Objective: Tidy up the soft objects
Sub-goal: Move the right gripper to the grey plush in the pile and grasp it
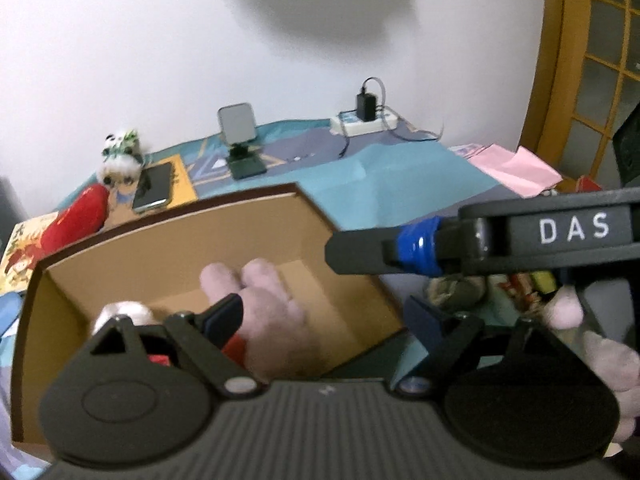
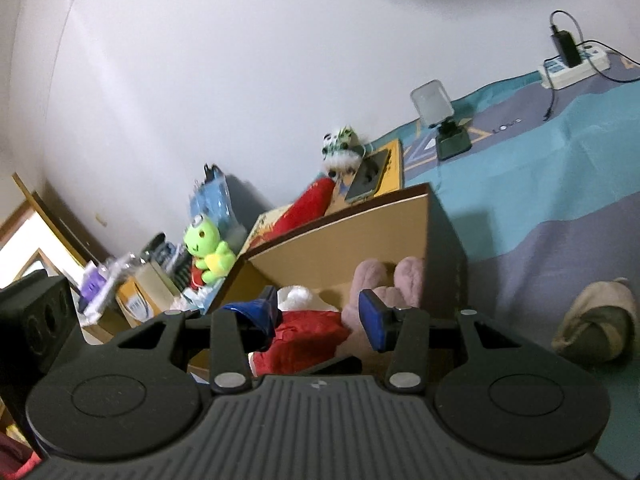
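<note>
Below, left gripper spread wide and empty above open cardboard box on the worktop, pink plush inside, right gripper likewise parted, nothing held, only its view showing red plush in the box, green frog far left, beige bundle right

Both handheld tools are matte black plastic: ribbed grey-black body, round side discs, silver pivot screws. Right tool fingers carry blue pads; its side reads "DAS". Left tool pads look dark, possibly blue.
</note>
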Demonstrator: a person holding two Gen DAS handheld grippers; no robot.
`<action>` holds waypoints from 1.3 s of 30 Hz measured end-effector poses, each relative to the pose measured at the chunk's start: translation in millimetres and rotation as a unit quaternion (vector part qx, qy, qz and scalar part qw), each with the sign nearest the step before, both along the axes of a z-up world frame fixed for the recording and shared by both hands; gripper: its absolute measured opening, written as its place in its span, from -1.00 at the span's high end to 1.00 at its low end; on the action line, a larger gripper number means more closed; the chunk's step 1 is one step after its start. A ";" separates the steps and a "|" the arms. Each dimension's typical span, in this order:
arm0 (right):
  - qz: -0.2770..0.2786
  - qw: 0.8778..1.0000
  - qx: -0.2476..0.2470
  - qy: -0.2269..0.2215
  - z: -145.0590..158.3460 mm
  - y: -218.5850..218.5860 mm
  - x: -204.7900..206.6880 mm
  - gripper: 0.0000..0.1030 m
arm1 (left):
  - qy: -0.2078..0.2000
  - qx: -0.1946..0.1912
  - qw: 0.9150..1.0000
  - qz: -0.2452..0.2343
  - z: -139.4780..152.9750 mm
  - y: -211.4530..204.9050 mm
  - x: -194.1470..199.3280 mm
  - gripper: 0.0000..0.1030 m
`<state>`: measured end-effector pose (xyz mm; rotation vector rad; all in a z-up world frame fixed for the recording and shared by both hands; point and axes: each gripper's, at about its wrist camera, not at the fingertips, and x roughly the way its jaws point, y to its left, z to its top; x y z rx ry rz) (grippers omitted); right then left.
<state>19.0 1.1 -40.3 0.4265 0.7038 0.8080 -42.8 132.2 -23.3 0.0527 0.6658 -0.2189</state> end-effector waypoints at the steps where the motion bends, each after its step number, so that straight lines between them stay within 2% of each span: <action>1: -0.002 1.000 0.007 0.000 0.3 -7.4 -0.9 0.42 | -0.003 -0.001 1.000 -0.002 2.3 -6.8 -1.3 -0.68; 7: -0.030 0.999 0.035 0.000 -2.2 -56.0 -0.9 0.42 | -0.004 -0.011 0.999 -0.040 5.2 -55.3 -7.9 -0.68; 12: -0.067 0.997 0.015 0.023 -16.3 -93.1 9.9 0.41 | 0.015 -0.012 0.996 -0.083 -9.5 -108.0 -6.2 -0.68; 15: -0.085 0.995 -0.001 0.045 -27.4 -114.2 17.4 0.41 | 0.025 -0.012 0.995 -0.091 -24.4 -133.8 2.4 -0.68; 19: -0.101 0.992 -0.031 0.066 -41.6 -139.3 27.3 0.41 | 0.056 -0.014 0.996 -0.069 -47.2 -151.1 23.3 -0.68; 23: -0.085 0.993 -0.047 0.070 -47.5 -153.1 40.4 0.41 | 0.072 -0.013 0.997 -0.040 -65.4 -157.0 40.6 -0.68; 26: -0.071 0.993 -0.064 0.063 -49.6 -154.5 51.9 0.41 | 0.079 0.001 0.997 -0.014 -77.7 -160.0 55.9 -0.68; 30: -0.048 0.993 -0.077 0.074 -56.4 -151.3 73.3 0.41 | 0.091 0.008 0.996 0.014 -91.1 -159.7 74.7 -0.68; 34: -0.027 0.990 -0.117 0.077 -67.5 -135.7 92.7 0.41 | 0.108 0.001 0.994 0.024 -101.2 -156.8 88.5 -0.68; 37: -0.013 0.984 -0.149 0.101 -82.3 -124.2 105.9 0.39 | 0.118 -0.011 0.993 0.022 -105.4 -155.4 95.7 -0.55; 39: -0.005 0.984 -0.140 0.110 -87.3 -123.1 111.5 0.39 | 0.123 -0.012 0.992 0.019 -108.0 -156.0 99.5 -0.43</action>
